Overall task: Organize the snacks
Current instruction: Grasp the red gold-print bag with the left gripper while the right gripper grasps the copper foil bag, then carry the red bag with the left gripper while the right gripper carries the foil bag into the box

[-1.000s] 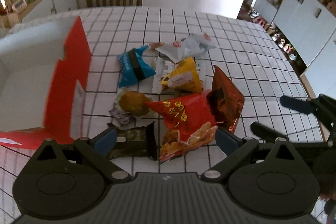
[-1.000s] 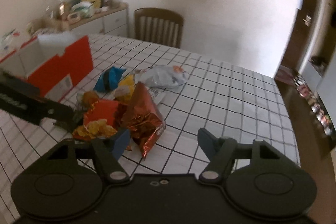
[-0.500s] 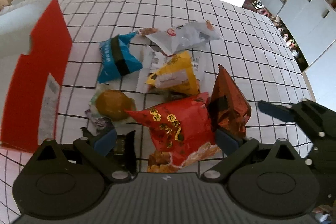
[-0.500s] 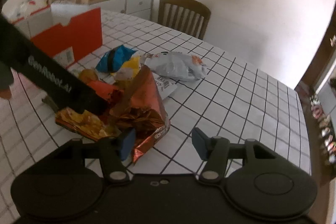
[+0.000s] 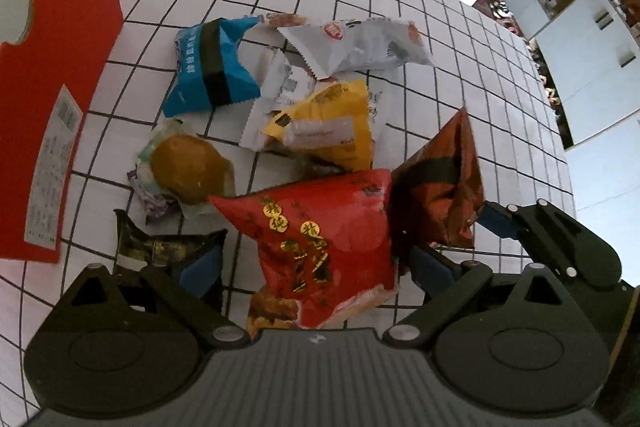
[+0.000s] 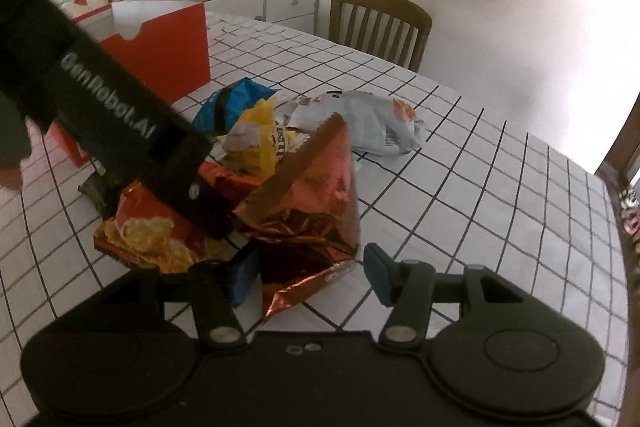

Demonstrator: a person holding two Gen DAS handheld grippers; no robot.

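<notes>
Leftmost, a red box point(image 5: 60, 99) stands at nine o'clock on the checked worktop point(image 5: 460, 75). At the centre, snack packets lie heaped. The left gripper point(image 5: 316, 267) straddles the red chip bag point(image 5: 328, 227), jaws apart, pads not visibly pressing. At three o'clock the right gripper point(image 6: 310, 273) flanks the copper foil bag point(image 6: 312, 203), jaws apart, right pad clear.
</notes>
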